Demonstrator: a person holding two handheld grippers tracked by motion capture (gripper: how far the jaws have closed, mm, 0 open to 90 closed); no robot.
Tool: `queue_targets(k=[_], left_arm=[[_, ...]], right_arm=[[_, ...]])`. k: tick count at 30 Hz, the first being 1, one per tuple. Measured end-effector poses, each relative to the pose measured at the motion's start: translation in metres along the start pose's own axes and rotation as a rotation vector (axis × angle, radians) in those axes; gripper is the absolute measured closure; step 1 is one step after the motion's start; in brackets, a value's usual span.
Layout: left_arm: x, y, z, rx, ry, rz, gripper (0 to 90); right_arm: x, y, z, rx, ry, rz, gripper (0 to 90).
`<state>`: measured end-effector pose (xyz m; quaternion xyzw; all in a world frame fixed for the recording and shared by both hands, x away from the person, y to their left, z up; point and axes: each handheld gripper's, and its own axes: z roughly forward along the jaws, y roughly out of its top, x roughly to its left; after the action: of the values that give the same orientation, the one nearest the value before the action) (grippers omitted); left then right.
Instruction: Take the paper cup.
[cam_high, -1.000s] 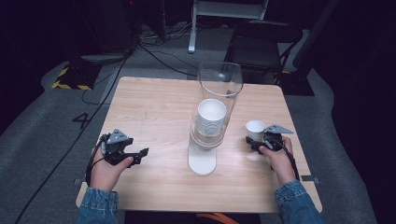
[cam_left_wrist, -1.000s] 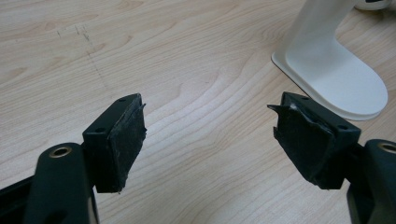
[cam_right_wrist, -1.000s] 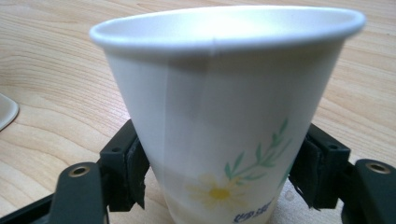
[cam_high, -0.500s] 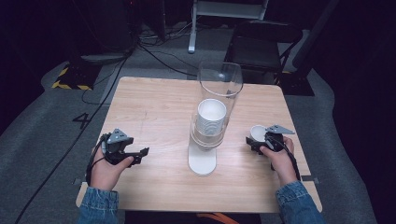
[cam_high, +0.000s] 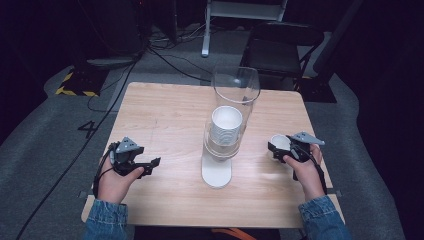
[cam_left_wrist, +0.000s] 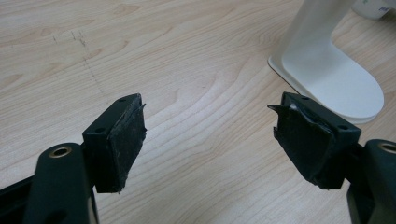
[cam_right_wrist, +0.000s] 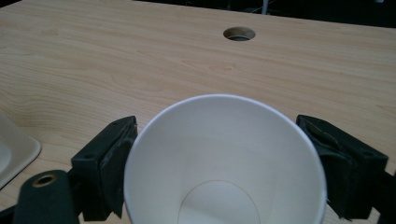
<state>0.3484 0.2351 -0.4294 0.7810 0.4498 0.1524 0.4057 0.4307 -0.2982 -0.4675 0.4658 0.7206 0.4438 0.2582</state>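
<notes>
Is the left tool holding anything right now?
No, the left tool is open, with bare wooden table showing between its two black pads.

a white paper cup (cam_right_wrist: 224, 177) is seen upright and empty, its round mouth open upward and its flat bottom visible inside. it is placed between the two black jaws of the right gripper (cam_right_wrist: 219, 154), whose pads are set against its wall on either side. in the high view the cup (cam_high: 279, 142) is found over the right part of the wooden table (cam_high: 170, 115), well apart from the cup dispenser (cam_high: 223, 135) at the table's middle. the dispenser is made up of a clear tube on a white stand with a flat rounded base (cam_left_wrist: 327, 74), and a stack of white cups (cam_high: 226, 125) is held within the tube.
</notes>
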Motion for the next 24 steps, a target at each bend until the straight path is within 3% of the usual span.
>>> queue_targets(k=[11, 16, 20, 21, 22, 24], left_arm=[[-0.003, -0.002, -0.007, -0.004, 0.002, 0.011, 24.2], [-0.012, -0.007, -0.014, 0.007, -0.022, 0.028, 24.2], [-0.019, -0.01, -0.02, 0.006, -0.025, 0.046, 24.2], [-0.019, -0.01, -0.02, 0.006, -0.025, 0.046, 24.2], [-0.022, -0.012, -0.022, 0.009, -0.032, 0.054, 24.1], [-0.025, -0.014, -0.024, 0.007, -0.036, 0.06, 24.1]], right_arm=[[0.006, 0.019, -0.027, -0.097, 0.013, -0.004, 15.9], [0.017, 0.026, -0.049, -0.107, 0.066, -0.041, 15.9], [0.029, 0.027, -0.065, -0.098, 0.15, -0.073, 15.8], [0.029, 0.027, -0.065, -0.098, 0.15, -0.073, 15.8], [0.036, 0.025, -0.071, -0.084, 0.189, -0.097, 15.8], [0.042, 0.022, -0.076, -0.068, 0.221, -0.119, 15.8]])
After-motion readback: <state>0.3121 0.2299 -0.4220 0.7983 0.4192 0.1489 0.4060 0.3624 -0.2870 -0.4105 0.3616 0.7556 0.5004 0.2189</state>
